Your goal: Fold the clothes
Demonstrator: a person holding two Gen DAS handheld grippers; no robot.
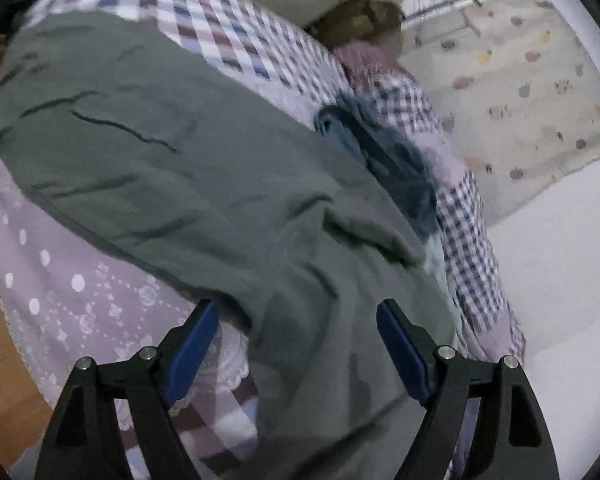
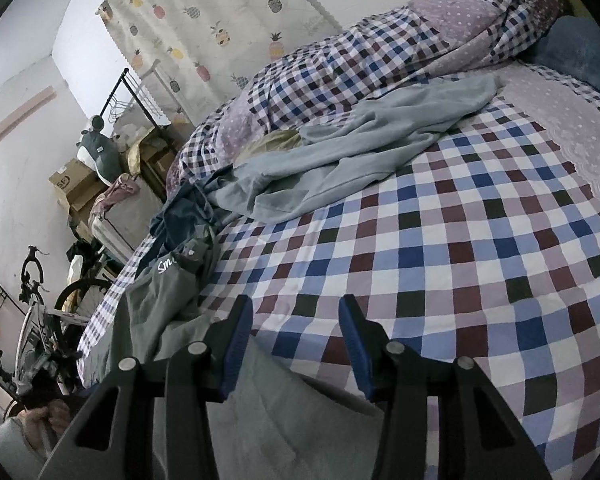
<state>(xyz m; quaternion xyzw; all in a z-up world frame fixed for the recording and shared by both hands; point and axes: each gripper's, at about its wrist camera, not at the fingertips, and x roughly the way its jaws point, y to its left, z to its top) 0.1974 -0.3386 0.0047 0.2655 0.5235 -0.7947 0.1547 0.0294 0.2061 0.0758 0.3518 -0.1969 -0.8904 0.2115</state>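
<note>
Both claws, left claw (image 1: 296, 344) and right claw (image 2: 296, 340), gape empty over the grey-green garment (image 1: 180, 168) spread at the bed (image 2: 460, 264) edge; likely mid-fold; next needs a hem pinched.

a home bedroom: checked bed (image 2: 460, 260), pineapple curtain (image 2: 204, 24), bicycle (image 2: 48, 312)
</note>
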